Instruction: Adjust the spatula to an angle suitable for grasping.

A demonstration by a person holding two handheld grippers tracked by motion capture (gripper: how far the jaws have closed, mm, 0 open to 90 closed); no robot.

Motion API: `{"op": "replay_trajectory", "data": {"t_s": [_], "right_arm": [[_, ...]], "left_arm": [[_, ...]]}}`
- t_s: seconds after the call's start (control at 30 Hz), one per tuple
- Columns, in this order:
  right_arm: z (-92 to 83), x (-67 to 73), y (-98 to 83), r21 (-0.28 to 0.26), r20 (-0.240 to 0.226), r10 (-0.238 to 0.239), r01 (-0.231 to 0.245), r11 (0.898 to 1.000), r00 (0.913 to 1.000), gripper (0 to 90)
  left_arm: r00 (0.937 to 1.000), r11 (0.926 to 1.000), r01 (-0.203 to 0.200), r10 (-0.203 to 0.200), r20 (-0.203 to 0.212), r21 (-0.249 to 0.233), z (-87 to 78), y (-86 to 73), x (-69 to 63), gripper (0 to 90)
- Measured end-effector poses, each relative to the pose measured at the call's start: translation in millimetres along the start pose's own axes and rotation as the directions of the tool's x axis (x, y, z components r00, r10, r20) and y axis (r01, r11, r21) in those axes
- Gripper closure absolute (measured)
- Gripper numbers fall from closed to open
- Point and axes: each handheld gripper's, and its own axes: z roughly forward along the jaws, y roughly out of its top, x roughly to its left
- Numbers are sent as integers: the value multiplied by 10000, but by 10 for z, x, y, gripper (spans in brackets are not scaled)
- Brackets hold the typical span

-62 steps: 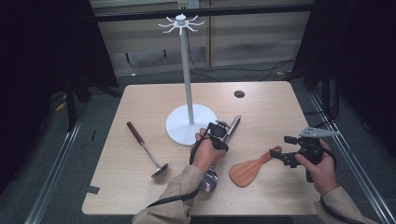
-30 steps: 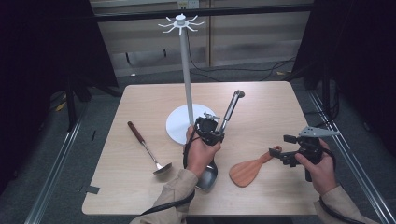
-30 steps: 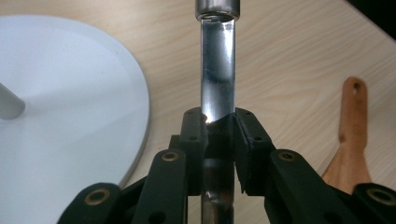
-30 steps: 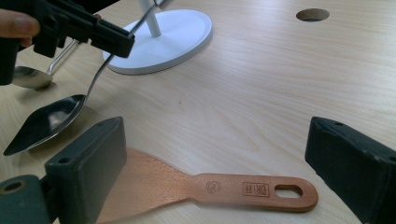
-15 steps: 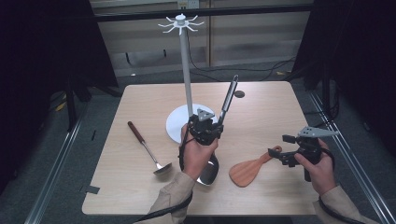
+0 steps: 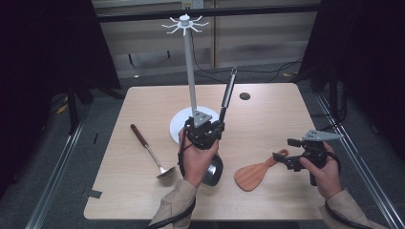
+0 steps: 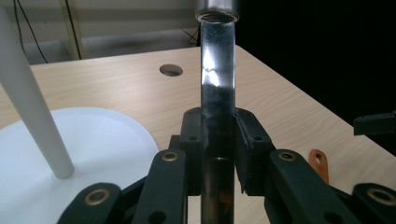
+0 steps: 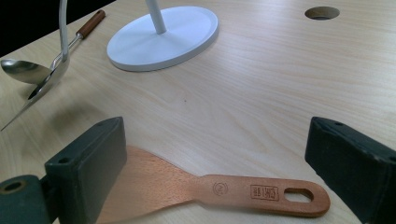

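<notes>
My left gripper is shut on the shaft of a metal utensil, held nearly upright in front of the white hook stand. Its dark head hangs below my hand, off the table. In the left gripper view both pads press on the shiny shaft. My right gripper stands open at the table's right, jaws either side of the handle of a wooden spatula that lies flat. In the right gripper view the spatula lies between the wide-apart jaws of the gripper, untouched.
A ladle with a brown handle lies left of the stand's round white base. A cable hole sits in the tabletop behind the stand. The hook ring tops the pole, well above the utensil's tip.
The left hand has lifted the metal utensil off the table and swung its handle from slanted to nearly upright, moving up and towards the stand. The right gripper has stayed put.
</notes>
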Motion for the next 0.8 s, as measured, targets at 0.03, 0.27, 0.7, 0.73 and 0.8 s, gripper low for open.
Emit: {"op": "replay_trajectory", "data": {"t_s": [0.03, 0.27, 0.7, 0.73, 0.8], "right_arm": [[3, 2, 1, -15, -9, -31, 31, 10000, 10000, 50], [13, -2, -6, 42, 26, -98, 98, 9999, 9999, 50], [22, 8, 10, 3, -54, -130, 130, 9999, 9999, 50], [23, 7, 11, -8, -50, -124, 124, 9999, 9999, 50], [25, 5, 10, 43, -44, -163, 163, 9999, 9999, 50]], "left_arm": [[10000, 10000, -9, 9, -25, -81, -14, 6, 1, 753], [9998, 9974, -62, 49, -181, -717, -106, 39, 0, 753], [9989, 9864, 139, -210, -417, -1635, -276, 36, 52, 753], [9983, 9850, 228, -316, -490, -1710, -286, 37, 42, 753], [9986, 9843, 91, -181, -498, -1765, -311, 45, 50, 753]]}}
